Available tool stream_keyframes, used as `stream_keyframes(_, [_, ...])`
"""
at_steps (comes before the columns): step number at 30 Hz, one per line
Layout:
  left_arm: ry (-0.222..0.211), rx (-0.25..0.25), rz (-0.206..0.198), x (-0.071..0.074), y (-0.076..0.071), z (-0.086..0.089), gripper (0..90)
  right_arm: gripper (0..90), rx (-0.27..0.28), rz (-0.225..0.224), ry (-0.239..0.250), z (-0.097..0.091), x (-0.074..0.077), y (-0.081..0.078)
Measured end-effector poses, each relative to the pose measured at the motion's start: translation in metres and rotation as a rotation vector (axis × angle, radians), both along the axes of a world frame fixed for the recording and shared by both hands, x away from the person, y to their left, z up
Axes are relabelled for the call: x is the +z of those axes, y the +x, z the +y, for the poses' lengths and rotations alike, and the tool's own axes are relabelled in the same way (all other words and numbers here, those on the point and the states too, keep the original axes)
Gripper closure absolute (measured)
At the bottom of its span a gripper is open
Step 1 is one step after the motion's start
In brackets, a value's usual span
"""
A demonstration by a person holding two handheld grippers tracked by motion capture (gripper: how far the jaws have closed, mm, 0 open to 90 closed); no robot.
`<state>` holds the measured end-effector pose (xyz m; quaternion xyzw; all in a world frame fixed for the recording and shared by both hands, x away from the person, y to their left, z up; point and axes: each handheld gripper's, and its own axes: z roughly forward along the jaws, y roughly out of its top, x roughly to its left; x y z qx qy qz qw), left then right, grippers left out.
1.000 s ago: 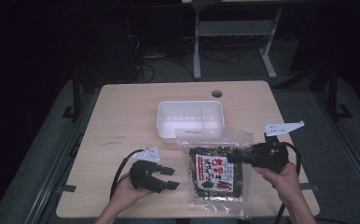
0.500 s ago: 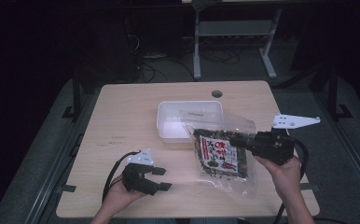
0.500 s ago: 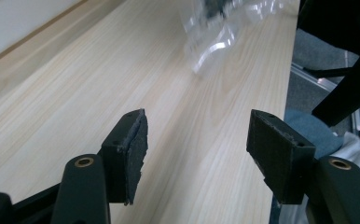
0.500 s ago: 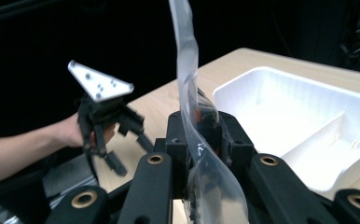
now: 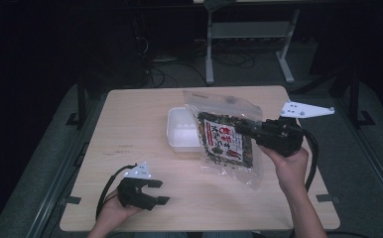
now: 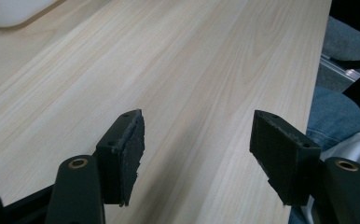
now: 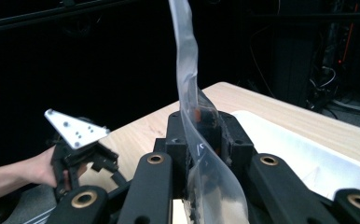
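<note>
Two hand-held grippers: right hand-held gripper [image 5: 246, 126] clamped on snack bag [image 5: 226, 141] edge, lifting it over white tray [image 5: 179, 136], likely for dropping in; left hand-held gripper [image 5: 157, 191] just opening, empty, parked low over the worktop [image 5: 130, 119].

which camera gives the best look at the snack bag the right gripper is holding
The high view: the snack bag hangs whole, label readable, from the right gripper. The right gripper view catches its clear edge pinched between the jaws.

The right gripper [image 5: 243, 125] has lifted the seaweed bag [image 5: 225, 140] off the table, apparently above the white tray [image 5: 179, 133]. The left gripper [image 5: 160, 192], jaws just opened wider and empty, has drawn back toward the near-left edge.
</note>
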<state>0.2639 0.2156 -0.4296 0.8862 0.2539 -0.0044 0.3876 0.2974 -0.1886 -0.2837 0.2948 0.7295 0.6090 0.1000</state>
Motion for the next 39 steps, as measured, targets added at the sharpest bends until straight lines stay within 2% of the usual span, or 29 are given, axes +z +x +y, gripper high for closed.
stream_keyframes(5, [0.003, 0.025, -0.009, 0.000, 0.002, 0.007, 34.2, 76.2, -0.022, -0.019, 0.005, 0.008, 0.005, 0.012])
stream_keyframes(10, [-0.014, 0.056, -0.004, -0.001, 0.004, 0.014, 34.1, 76.2, -0.062, -0.035, 0.018, 0.012, 0.009, 0.023])
stream_keyframes(11, [-0.015, 0.066, -0.005, -0.002, 0.005, 0.016, 34.1, 76.2, -0.073, -0.045, 0.043, 0.014, 0.011, 0.029])
stream_keyframes(15, [-0.018, 0.075, 0.000, -0.004, 0.008, 0.018, 33.9, 76.2, -0.082, -0.056, 0.059, 0.019, 0.013, 0.036])
stream_keyframes(18, [-0.020, 0.085, -0.002, -0.004, 0.008, 0.019, 34.0, 76.1, -0.093, -0.080, 0.060, 0.028, 0.015, 0.045])
stream_keyframes(31, [-0.019, 0.084, -0.001, -0.004, 0.010, 0.024, 34.0, 76.1, -0.146, -0.072, 0.044, 0.058, 0.009, 0.081])
stream_keyframes(34, [-0.019, 0.085, -0.002, -0.004, 0.011, 0.025, 34.0, 76.2, -0.157, -0.076, 0.017, 0.073, 0.006, 0.092])
stream_keyframes(39, [-0.022, 0.086, 0.001, -0.005, 0.011, 0.026, 34.0, 76.1, -0.165, -0.079, 0.021, 0.083, 0.000, 0.102])
